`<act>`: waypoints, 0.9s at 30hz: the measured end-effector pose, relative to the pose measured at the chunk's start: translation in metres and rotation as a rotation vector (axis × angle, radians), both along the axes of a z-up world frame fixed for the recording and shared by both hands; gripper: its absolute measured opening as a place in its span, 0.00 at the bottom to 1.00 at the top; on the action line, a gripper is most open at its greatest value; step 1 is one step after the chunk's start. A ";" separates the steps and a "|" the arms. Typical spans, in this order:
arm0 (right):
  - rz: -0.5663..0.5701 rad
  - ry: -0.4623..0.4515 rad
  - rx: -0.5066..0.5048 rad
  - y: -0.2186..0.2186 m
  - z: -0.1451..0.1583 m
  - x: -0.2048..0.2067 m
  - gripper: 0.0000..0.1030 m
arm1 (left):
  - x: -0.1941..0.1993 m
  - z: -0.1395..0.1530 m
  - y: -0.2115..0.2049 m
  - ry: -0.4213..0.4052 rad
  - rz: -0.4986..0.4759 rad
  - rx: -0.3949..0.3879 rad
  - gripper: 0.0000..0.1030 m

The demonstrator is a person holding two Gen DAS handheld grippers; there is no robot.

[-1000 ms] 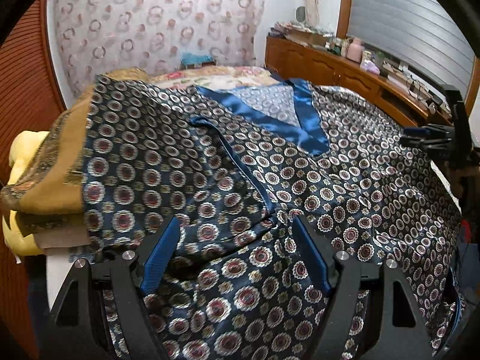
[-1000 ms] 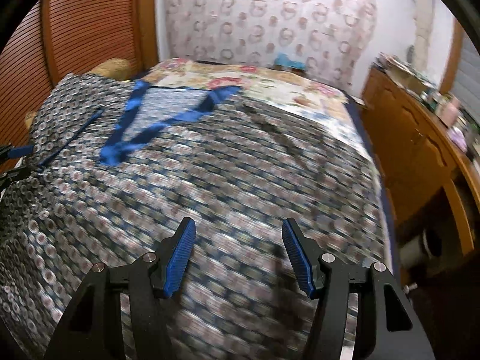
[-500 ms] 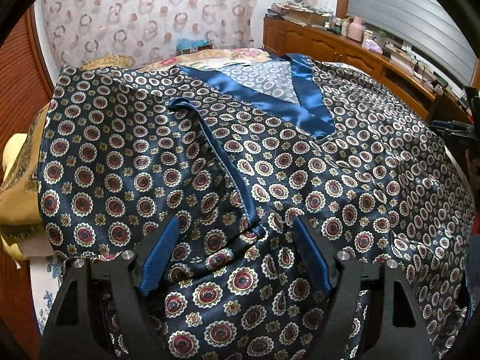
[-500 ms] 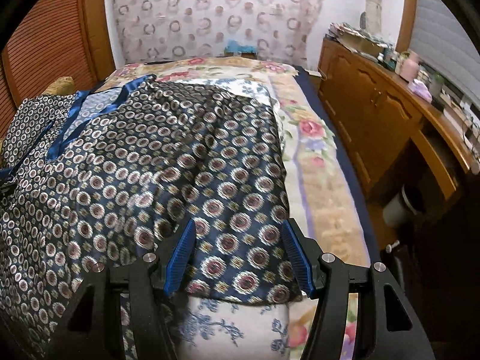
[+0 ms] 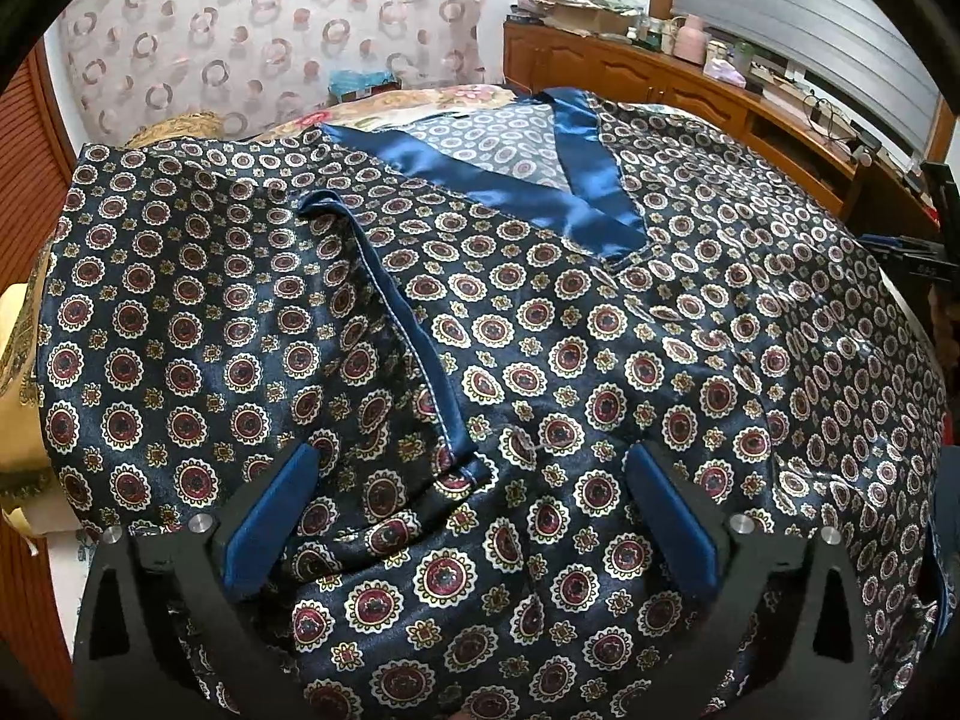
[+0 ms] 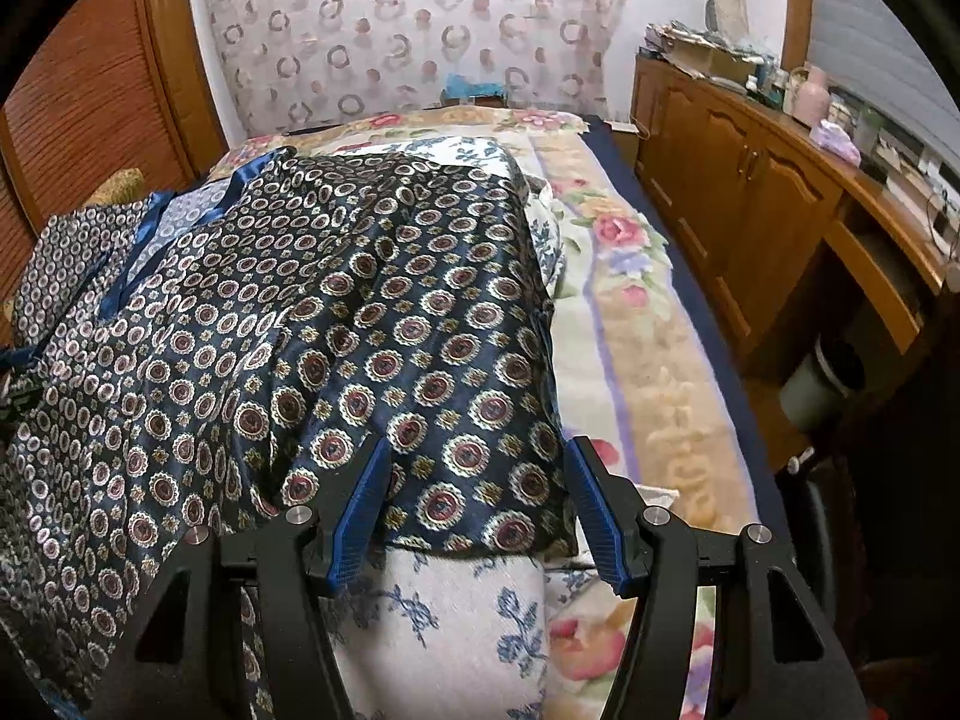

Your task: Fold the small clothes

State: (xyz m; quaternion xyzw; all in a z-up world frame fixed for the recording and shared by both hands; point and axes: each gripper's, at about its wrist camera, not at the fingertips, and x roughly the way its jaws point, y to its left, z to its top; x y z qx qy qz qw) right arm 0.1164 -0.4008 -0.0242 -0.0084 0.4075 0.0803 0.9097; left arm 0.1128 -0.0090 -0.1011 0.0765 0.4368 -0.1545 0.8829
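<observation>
Beside shirt hem [image 6: 480,543], bare bedspread [image 6: 660,372]

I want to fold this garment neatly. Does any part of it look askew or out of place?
Yes. A blue-edged flap of the dark satin medallion-print garment lies diagonally across its front, bunched near the left gripper. The rest lies fairly flat.

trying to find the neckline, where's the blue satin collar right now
In the left wrist view the blue satin collar forms a V at the upper centre of the patterned garment, at its far end from the open left gripper.
</observation>
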 end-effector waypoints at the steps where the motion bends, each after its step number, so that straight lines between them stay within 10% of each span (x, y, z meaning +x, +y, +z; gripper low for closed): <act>1: 0.000 0.004 0.010 -0.004 0.001 -0.001 0.60 | 0.000 0.000 0.000 0.000 0.000 0.000 1.00; 11: 0.012 0.014 0.077 -0.008 -0.001 -0.010 0.50 | -0.001 0.000 0.000 0.000 0.000 0.000 1.00; 21: 0.032 -0.034 -0.144 0.018 0.007 -0.019 0.11 | -0.001 0.000 0.000 0.000 0.001 0.000 1.00; 27: 0.077 -0.084 -0.243 0.044 0.016 -0.022 0.04 | -0.001 0.000 0.000 0.000 0.001 0.000 1.00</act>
